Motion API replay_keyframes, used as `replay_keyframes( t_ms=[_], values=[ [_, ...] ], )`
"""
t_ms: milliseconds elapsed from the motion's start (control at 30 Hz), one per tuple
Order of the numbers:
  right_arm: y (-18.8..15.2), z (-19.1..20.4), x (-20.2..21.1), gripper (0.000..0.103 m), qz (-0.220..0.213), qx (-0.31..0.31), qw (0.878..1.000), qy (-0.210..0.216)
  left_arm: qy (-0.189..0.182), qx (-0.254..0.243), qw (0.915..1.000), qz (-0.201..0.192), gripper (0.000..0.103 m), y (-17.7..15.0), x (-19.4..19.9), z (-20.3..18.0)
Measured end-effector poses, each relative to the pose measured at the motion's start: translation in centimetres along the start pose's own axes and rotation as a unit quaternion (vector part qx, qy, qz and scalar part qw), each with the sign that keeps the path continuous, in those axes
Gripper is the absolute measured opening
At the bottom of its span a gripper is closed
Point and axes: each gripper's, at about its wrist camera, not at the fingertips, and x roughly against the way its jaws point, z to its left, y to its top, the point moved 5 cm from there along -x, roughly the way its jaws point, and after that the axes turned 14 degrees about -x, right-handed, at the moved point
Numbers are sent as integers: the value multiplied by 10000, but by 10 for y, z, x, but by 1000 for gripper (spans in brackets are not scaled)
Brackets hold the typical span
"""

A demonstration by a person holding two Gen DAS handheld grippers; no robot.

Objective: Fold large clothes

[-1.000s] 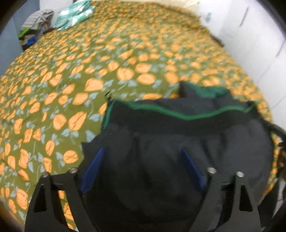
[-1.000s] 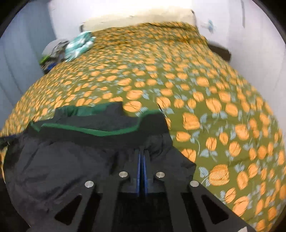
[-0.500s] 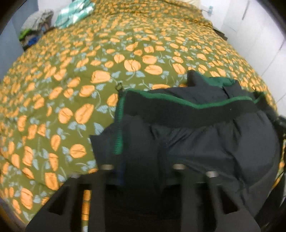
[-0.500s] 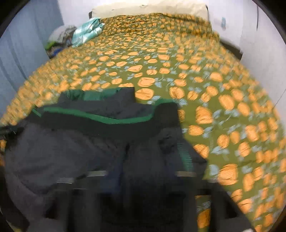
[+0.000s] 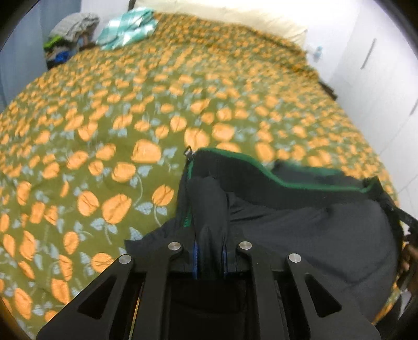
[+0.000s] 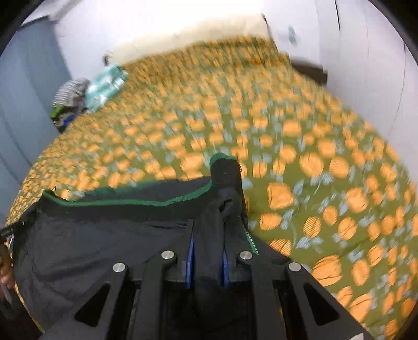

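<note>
You have one dark jacket (image 5: 300, 235) with a green-edged ribbed band, lying at the near edge of the bed on the orange-flowered green bedspread (image 5: 117, 146). Its long axis runs side to side, spanning from one gripper to the other, and the ribbed band is the edge farthest from you.

Your left gripper (image 5: 210, 257) is clenched on a bunched ridge of fabric at the jacket's left end, beside the green zipper tape (image 5: 188, 198). Your right gripper (image 6: 206, 261) is likewise clamped on a gathered fold at the right end, next to its own zipper tape (image 6: 251, 243). Each arm already holds its own corner, so neither is nearer than the other. The cloth between the two grips sags a little and is not flat.

The open bedspread lies straight ahead of both sets of jaws, beyond the ribbed band. The next move likely turns on that: carrying both held ends forward together, keeping them level, would lay the near part over the far part.

Count: one jacket, two grippers, one folded teal checked cloth (image 5: 125, 31) and one heap of clothes (image 5: 70, 34) at the far left corner, well apart from the jacket, and one pale pillow (image 5: 235, 15) at the head.
</note>
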Motion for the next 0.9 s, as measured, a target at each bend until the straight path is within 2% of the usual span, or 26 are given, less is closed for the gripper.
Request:
replay_keyframes(
  t_ms=[67, 200, 333, 567, 767, 867, 900],
  values=[
    [-5, -11, -23, 15, 177, -165, 9996, -154, 70, 96, 9999, 68, 13, -8, -17, 7],
    [-12, -24, -44, 16, 307, -486, 9983, 55, -46, 319, 9995, 59, 17, -16, -31, 13],
    [-22, -21, -56, 18, 187, -291, 9994, 26, -99, 304, 9995, 60, 20, -25, -44, 12],
    [-27, -29, -64, 18, -94, -420, 9987, 265, -286, 535, 9981, -62, 24, -33, -51, 18],
    [-26, -29, -63, 18, -110, -397, 9987, 286, -196, 482, 9986, -26, 26, -31, -48, 16],
    [-25, -32, -55, 20, -125, -454, 9981, 399, -72, 356, 9993, 66, 33, -27, -36, 14],
    [-23, -33, -52, 23, -106, -485, 9978, 435, 23, 315, 9995, 83, 46, -26, -30, 14]
  ],
)
